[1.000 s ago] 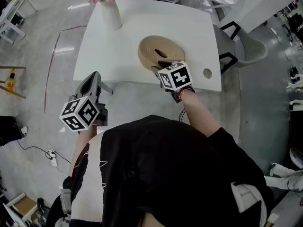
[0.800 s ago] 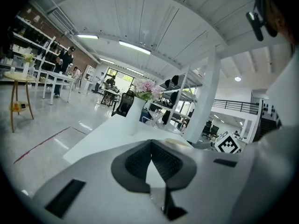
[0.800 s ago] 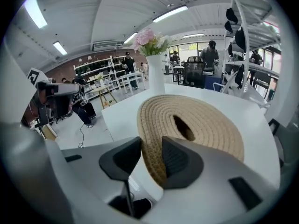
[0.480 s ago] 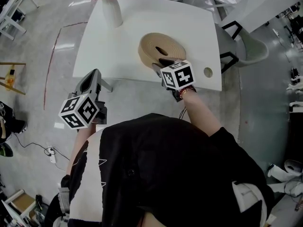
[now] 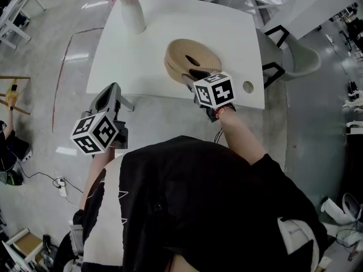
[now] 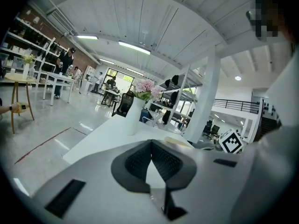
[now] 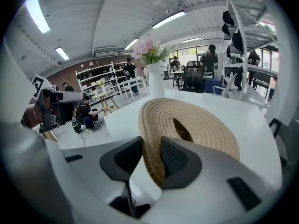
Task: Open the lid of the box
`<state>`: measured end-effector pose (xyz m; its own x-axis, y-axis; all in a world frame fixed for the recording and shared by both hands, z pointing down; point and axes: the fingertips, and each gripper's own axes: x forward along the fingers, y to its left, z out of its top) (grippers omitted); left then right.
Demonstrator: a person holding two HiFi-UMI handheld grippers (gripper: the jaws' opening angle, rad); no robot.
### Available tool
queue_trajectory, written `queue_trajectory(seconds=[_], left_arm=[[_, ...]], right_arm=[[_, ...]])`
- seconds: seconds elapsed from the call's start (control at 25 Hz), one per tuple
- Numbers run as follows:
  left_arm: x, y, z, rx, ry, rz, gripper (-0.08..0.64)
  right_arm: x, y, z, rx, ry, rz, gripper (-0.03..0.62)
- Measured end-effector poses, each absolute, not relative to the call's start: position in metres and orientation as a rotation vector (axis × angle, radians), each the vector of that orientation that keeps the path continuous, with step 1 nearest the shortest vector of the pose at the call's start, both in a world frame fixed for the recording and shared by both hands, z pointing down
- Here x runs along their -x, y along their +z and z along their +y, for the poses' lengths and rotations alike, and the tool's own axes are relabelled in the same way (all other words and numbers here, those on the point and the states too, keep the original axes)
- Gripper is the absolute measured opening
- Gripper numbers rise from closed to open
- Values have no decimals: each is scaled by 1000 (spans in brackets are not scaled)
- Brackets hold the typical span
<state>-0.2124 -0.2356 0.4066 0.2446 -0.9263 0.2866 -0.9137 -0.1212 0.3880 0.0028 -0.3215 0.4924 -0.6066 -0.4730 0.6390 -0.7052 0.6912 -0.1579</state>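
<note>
Your left gripper hangs just off the near edge of the desk, jaws pressed together on nothing. A vase of pink flowers stands far left. Right of centre sits the round box; your right gripper, jaws just closing, pinches the near rim of its woven lid.

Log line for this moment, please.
right tongs: jaws just closing, gripping lid rim | left tongs: shut, empty | box: on table
</note>
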Motion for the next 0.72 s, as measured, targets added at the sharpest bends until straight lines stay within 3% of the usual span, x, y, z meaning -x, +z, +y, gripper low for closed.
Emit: queue_trajectory(seconds=[0.72], left_arm=[[210,406,-238,-2043,-33,-1669,11]], right_arm=[[-3,467,-329,-936,549,-2412,105]])
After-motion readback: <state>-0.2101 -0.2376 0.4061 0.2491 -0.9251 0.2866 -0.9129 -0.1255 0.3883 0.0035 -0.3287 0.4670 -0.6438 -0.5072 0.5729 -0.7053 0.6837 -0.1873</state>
